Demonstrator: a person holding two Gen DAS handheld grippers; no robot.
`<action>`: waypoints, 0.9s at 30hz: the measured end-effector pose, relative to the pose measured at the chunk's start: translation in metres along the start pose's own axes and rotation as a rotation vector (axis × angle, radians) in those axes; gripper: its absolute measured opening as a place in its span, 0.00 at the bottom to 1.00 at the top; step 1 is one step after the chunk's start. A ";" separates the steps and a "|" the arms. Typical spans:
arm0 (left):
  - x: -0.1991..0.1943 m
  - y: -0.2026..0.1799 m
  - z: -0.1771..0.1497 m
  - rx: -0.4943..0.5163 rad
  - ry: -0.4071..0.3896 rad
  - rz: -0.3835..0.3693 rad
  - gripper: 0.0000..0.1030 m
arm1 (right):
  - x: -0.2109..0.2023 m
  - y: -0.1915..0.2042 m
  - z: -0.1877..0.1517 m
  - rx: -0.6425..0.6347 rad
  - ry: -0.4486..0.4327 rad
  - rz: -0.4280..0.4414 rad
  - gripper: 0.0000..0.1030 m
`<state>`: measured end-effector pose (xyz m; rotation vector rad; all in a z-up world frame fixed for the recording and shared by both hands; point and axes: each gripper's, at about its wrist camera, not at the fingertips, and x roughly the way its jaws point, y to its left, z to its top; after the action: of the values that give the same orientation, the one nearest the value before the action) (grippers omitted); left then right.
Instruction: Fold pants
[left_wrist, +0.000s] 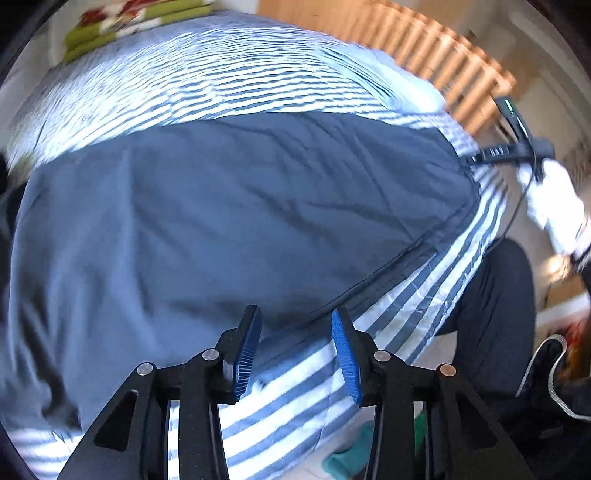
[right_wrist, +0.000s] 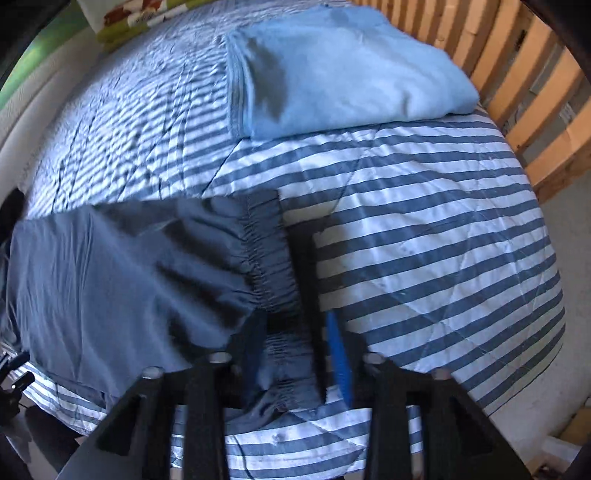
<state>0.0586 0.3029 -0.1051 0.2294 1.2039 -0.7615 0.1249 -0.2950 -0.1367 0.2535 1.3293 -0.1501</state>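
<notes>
One smooth grey-blue pants (right_wrist: 122, 266) spread flat over striped quilted bedspread (right_wrist: 424, 236).

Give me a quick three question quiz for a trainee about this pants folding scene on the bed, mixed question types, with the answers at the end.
1. True or false: the left tongs are gripping the pants.
2. Multiple choice: what lies between the pads of the right tongs? A) the light blue folded cloth B) the gathered waistband of the pants C) the flowered pillow
3. Fill in: the pants lie on a ______ bedcover.

Key:
1. False: the left tongs stand open above the cloth, with nothing pinched.
2. B
3. blue and white striped
</notes>
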 end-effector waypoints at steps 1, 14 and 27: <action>0.005 -0.005 0.003 0.021 0.003 0.004 0.42 | 0.000 0.004 0.000 -0.007 0.004 -0.014 0.20; 0.043 -0.040 0.012 0.216 0.067 0.094 0.01 | 0.012 0.003 -0.006 0.012 0.016 0.007 0.22; 0.005 -0.050 0.000 0.215 0.012 0.062 0.01 | -0.022 -0.002 -0.019 0.017 -0.037 0.043 0.05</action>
<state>0.0269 0.2641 -0.0978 0.4464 1.1208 -0.8364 0.1009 -0.2926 -0.1193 0.2923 1.2854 -0.1294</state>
